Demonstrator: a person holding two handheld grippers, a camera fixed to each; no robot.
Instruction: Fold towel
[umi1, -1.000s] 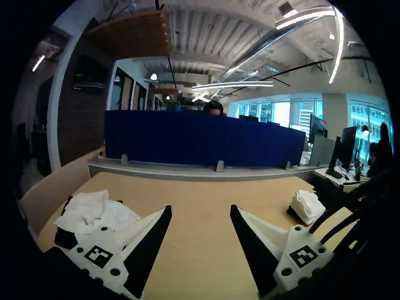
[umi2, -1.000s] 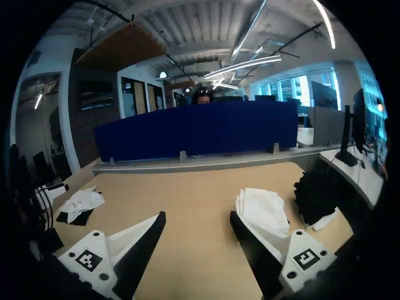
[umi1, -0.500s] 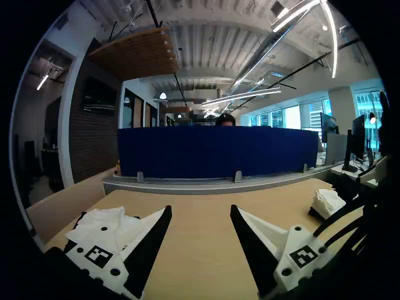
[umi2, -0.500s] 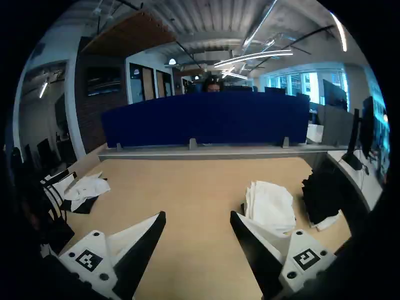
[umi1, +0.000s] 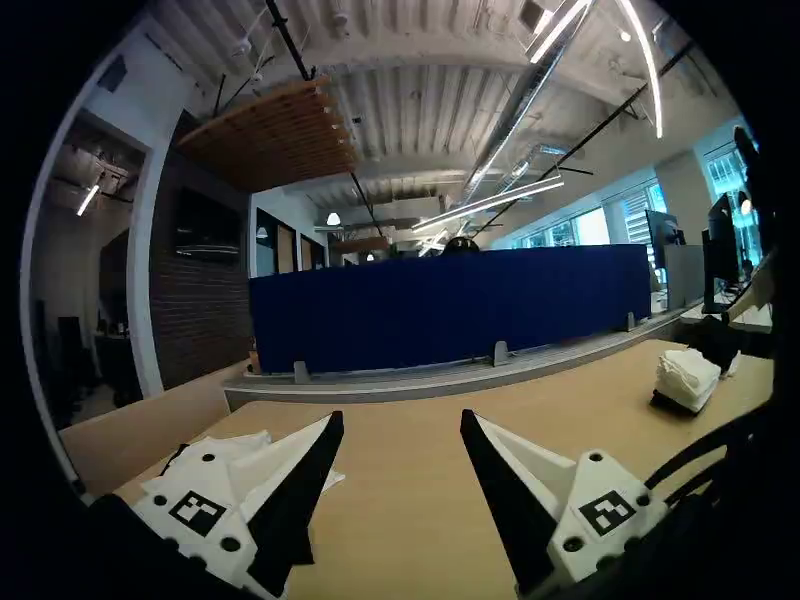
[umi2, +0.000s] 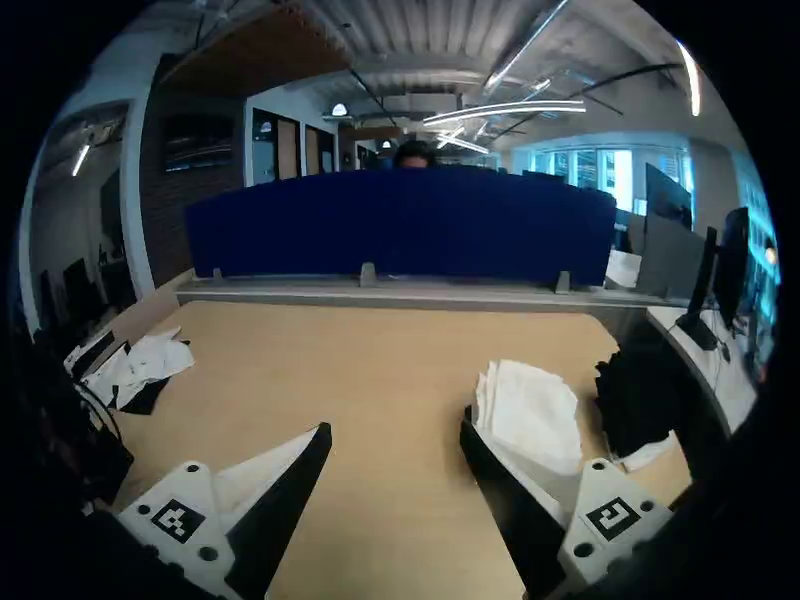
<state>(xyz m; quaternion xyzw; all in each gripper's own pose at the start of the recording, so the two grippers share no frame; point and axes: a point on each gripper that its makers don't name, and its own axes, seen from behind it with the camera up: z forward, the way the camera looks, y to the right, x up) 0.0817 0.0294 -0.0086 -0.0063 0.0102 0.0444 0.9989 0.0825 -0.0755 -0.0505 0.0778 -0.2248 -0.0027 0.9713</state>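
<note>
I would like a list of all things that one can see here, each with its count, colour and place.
table: one, light wood, under everything
folded towels: one stack, white, right side of table
loose towels: one heap, white, left edge of table
black cloths: one pile, right of the folded stack
divider: one, blue, along the far edge
monitors: at least two, dark, far right
person: one, head behind the divider
left gripper: white and black, open
right gripper: white and black, open
</note>
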